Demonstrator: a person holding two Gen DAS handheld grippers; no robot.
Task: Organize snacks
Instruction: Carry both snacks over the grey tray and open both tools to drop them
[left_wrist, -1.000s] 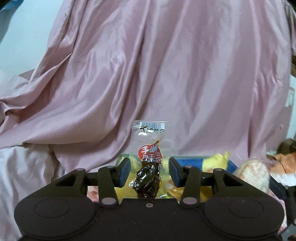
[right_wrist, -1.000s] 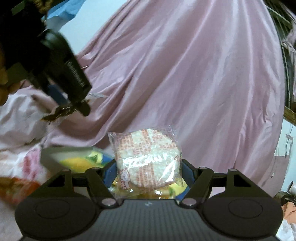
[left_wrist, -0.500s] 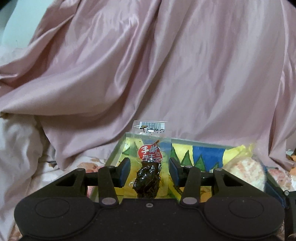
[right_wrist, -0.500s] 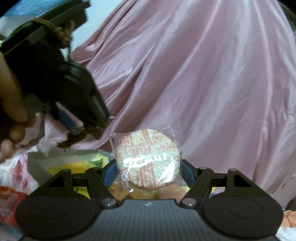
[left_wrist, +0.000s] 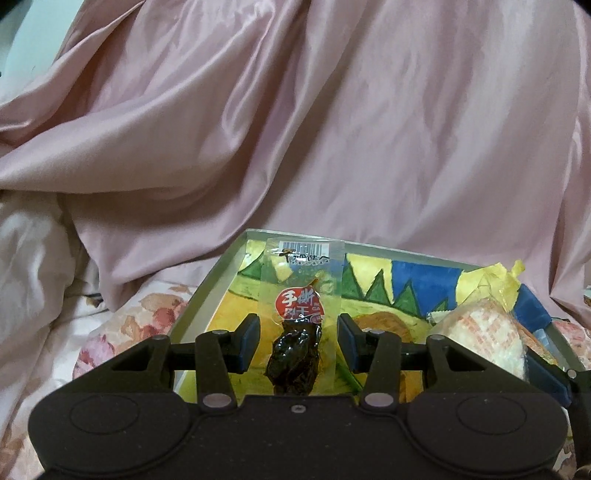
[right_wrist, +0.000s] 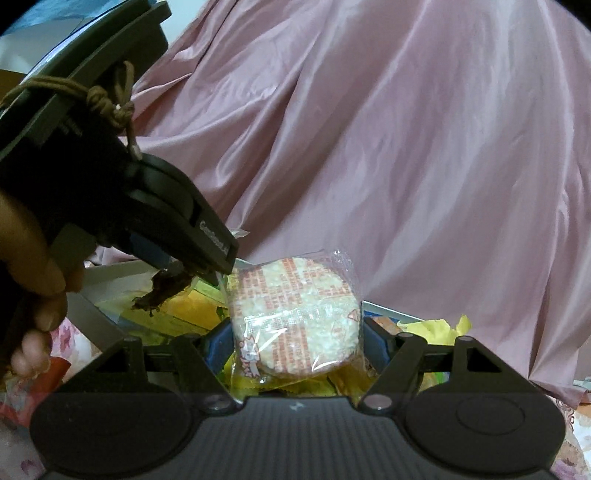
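Note:
My left gripper (left_wrist: 298, 343) is shut on a clear snack packet with a dark dried piece and a red label (left_wrist: 299, 317), held upright over a shallow box with a painted yellow, blue and green bottom (left_wrist: 399, 284). My right gripper (right_wrist: 295, 341) is shut on a round rice cracker in a clear wrapper (right_wrist: 295, 314), held over the same box (right_wrist: 110, 273). The cracker also shows at the right of the left wrist view (left_wrist: 484, 339). The left gripper shows at the left of the right wrist view (right_wrist: 207, 236), with the dark snack (right_wrist: 162, 291) hanging from it.
A pink satin sheet (left_wrist: 295, 129) drapes behind the box. White floral bedding (left_wrist: 122, 321) lies to the left. Crumpled yellow wrappers (left_wrist: 491, 284) sit in the box's right part. Colourful packets (right_wrist: 22, 387) lie at the lower left of the right wrist view.
Both grippers have moved forward and down over the painted box, which now fills more of both views. The left gripper has come closer to the right one. Both grips are unchanged.

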